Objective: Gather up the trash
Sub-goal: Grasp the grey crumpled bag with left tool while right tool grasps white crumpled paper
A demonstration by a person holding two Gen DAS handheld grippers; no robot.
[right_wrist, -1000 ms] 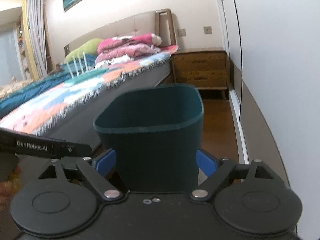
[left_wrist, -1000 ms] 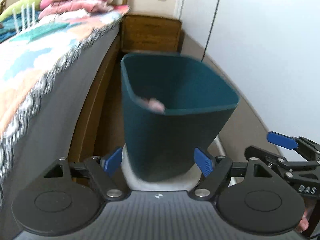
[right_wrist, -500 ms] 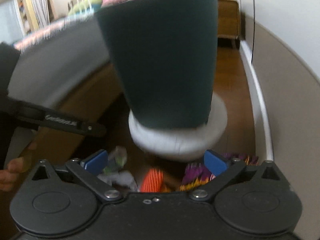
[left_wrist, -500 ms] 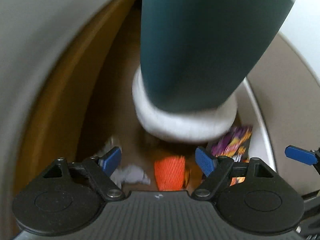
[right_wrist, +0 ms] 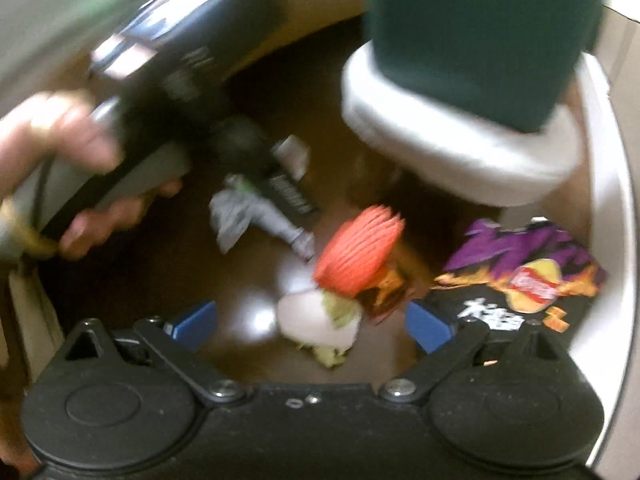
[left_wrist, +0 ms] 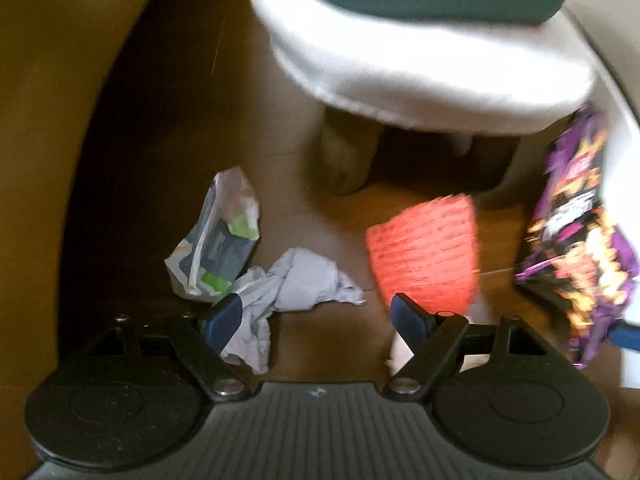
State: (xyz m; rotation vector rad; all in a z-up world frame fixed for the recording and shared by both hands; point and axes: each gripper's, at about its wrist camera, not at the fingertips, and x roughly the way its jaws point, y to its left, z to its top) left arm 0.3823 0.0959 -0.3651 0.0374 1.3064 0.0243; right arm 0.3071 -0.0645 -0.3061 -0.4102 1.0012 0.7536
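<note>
The left hand-held gripper (left_wrist: 316, 318) hangs released over crumpled paper (left_wrist: 296, 280). The right hand-held gripper (right_wrist: 314, 324) is closing on nothing; orange netting (right_wrist: 358, 252) lies just ahead, a chip bag (right_wrist: 520, 276) to its right.

Each handheld gripper is matte black plastic. The left gripper (left_wrist: 316, 322) has two round housings with embossed circles, angled link arms pinned by silver screws, a ribbed grey centre plate with a small white mark, and blue fingertips (left_wrist: 224, 318). The right gripper (right_wrist: 312, 326) has the same build, with a smooth black centre, two small holes near its top edge and blue pads (right_wrist: 428, 326). The person's left hand (right_wrist: 80, 184) wraps a grey handle below a black body with blurred white lettering.
</note>
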